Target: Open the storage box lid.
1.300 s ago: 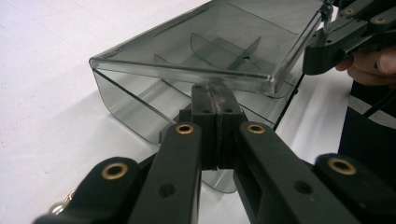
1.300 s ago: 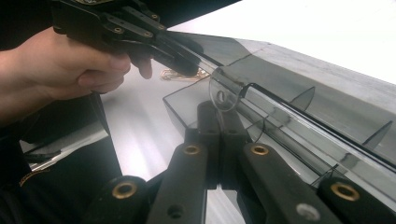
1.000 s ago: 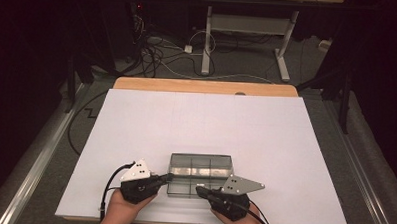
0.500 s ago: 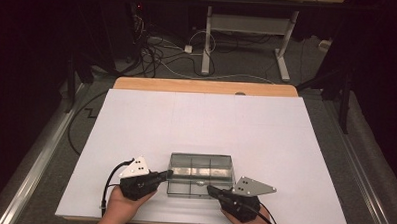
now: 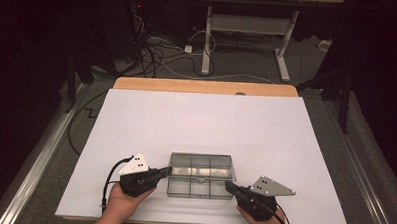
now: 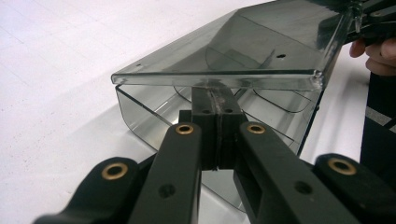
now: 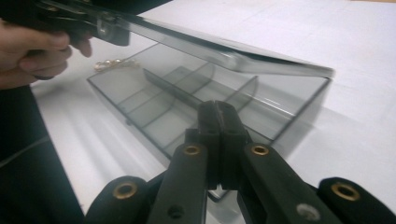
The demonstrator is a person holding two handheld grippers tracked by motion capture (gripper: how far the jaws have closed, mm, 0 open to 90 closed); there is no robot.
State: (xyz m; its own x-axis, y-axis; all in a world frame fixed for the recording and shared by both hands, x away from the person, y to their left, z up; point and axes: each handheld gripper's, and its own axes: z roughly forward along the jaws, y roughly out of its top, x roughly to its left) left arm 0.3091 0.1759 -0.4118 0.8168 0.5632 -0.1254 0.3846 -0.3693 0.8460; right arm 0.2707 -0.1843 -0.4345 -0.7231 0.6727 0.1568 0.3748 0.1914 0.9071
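Near the front edge of the white counter (image 5: 206, 122) sits a smoky clear plastic compartment box (image 5: 200, 181), its hinged lid (image 6: 261, 51) raised partway. At the box's left end, the left gripper (image 5: 165, 171) has its jaws pressed together, tips just under the lid edge. Jaws together too, the right gripper (image 5: 229, 185) rests at the box's right front corner — apparently touching it.

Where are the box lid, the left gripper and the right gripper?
box lid (image 6: 243, 46): left gripper view, on its tinted clear top panel.
left gripper (image 5: 168, 170): high view, at its shut jaw tips by the box's left end.
right gripper (image 5: 227, 184): high view, at its shut jaw tips near the box's right front corner.
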